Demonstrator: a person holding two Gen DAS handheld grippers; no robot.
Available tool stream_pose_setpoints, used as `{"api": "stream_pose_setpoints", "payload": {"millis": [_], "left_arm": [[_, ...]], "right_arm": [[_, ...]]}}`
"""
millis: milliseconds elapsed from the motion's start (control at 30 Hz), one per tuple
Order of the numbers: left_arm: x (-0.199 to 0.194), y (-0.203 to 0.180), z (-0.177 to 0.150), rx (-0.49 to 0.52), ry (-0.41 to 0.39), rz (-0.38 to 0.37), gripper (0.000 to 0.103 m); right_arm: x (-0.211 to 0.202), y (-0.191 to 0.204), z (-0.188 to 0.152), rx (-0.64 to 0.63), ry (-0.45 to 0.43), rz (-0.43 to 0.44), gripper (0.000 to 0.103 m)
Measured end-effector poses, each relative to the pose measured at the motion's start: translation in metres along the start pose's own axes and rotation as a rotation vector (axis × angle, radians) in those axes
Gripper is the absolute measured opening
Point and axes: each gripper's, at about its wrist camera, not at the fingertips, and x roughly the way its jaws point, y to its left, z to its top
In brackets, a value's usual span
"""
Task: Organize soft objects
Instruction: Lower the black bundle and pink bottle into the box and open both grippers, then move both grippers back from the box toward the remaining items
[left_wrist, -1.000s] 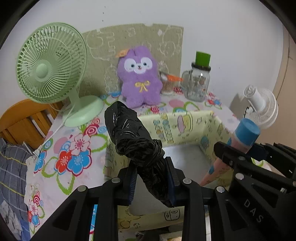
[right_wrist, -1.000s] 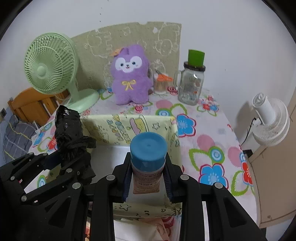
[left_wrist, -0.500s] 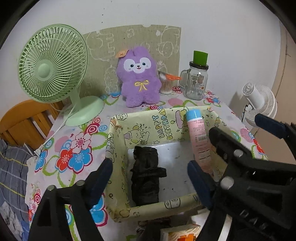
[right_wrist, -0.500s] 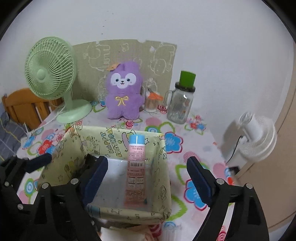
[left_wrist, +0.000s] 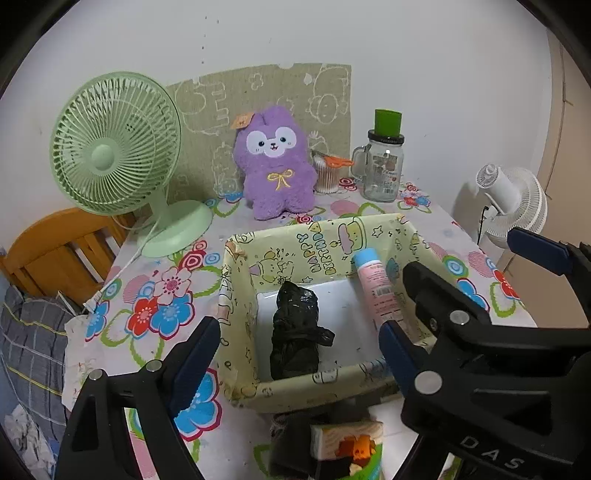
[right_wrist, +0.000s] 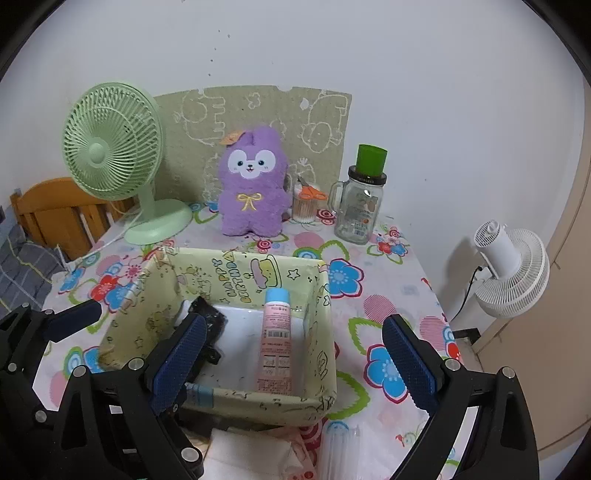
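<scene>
Both released a second ago; left hand-held gripper (left_wrist: 299, 354) and right hand-held gripper (right_wrist: 291, 358) now spread wide, empty; black bag (left_wrist: 295, 332) and tube (right_wrist: 275, 343) lying in box (right_wrist: 236, 402) just ahead; purple plush (left_wrist: 275, 170) likely next.

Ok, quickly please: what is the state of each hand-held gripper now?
Left hand-held gripper: open, holding nothing.
Right hand-held gripper: open, holding nothing.

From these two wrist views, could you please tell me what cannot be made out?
- Black crumpled plastic bag: right wrist view, mostly hidden by the right gripper's left finger.
- Orange-printed carton: left wrist view, cut off by the bottom edge.
- Pink tube's label: too small to read.
</scene>
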Motion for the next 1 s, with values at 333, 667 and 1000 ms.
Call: {"api": "stream_pose_setpoints", "payload": {"millis": [333, 667, 1000], "left_arm": [[-0.035, -0.004, -0.005, 0.011, -0.028, 0.027, 0.093], [-0.062, -0.009, -0.019, -0.001, -0.054, 0.032, 0.094], [-0.086, -0.011, -0.037, 0.0, -0.067, 0.033, 0.094]], "right_arm": [[-0.035, 0.001, -0.004, 0.011, -0.032, 0.001, 0.098], [-0.067, 0.006, -0.013, -0.013, -0.059, -0.012, 0.098], [-0.095, 0.016, -0.027, -0.037, -0.083, -0.019, 0.098]]}}
